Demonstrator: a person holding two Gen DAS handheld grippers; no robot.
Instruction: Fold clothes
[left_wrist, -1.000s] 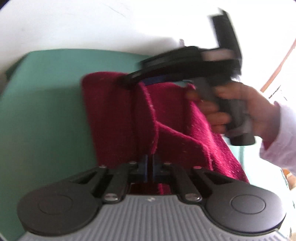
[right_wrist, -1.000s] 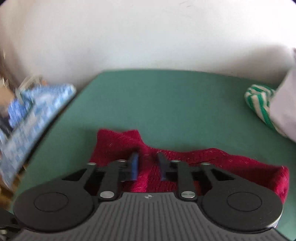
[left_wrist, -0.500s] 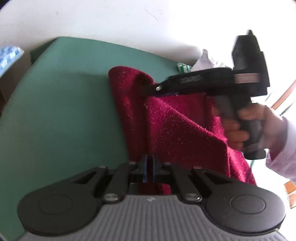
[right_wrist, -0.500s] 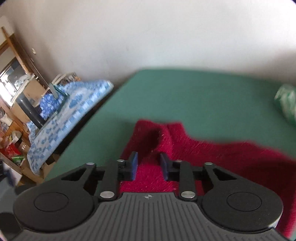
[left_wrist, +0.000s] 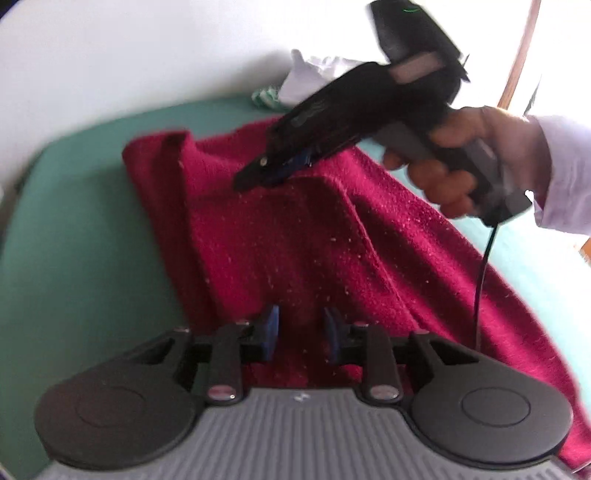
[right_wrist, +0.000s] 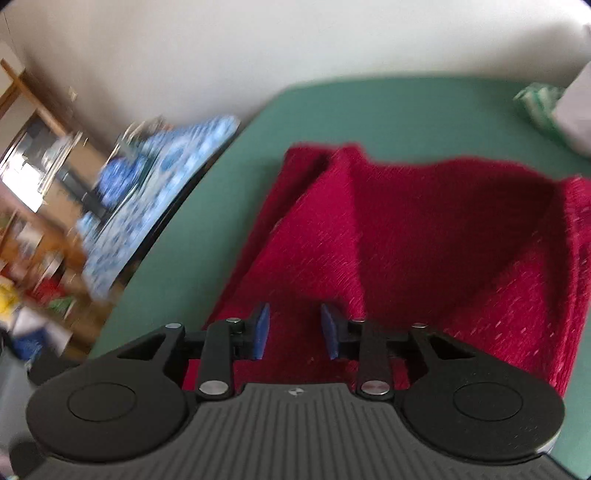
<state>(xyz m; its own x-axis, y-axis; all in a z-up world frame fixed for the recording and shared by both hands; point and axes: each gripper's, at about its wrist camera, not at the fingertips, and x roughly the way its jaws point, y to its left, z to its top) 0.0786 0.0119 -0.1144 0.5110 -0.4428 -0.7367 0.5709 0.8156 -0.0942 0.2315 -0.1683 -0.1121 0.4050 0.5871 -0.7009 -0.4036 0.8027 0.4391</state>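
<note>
I see first the green table (left_wrist: 74, 229), which fills most of both views. On it lies the red sweater (left_wrist: 288, 236), folded over itself with thick creases; it covers the middle of the table and reaches from my left claw up toward 12 o'clock in the left view. In the right view the same sweater (right_wrist: 424, 229) spreads from the centre toward 3 o'clock, with one raised fold on its right side.

My left claw (left_wrist: 301, 334) stands with its two blue pads apart, and the red cloth shows in the gap between them; they do not pinch it. My right claw (right_wrist: 295, 330) has also its pads apart, over the near edge of the sweater, holding nothing.

In the left view the right claw (left_wrist: 258, 173) comes in from 2 o'clock, held by the person's hand (left_wrist: 454, 162), and its tip is low over the sweater. It hides part of the cloth behind it. A thin black cable (left_wrist: 482, 280) hangs down from the handle in front of the sweater.

At 12 o'clock, on the far edge of the table, lie a white cloth (left_wrist: 310, 79) and a green striped cloth (left_wrist: 266, 96). At 9 o'clock in the right view, beside the table, there is a blue patterned cloth (right_wrist: 147, 192), blurred.
</note>
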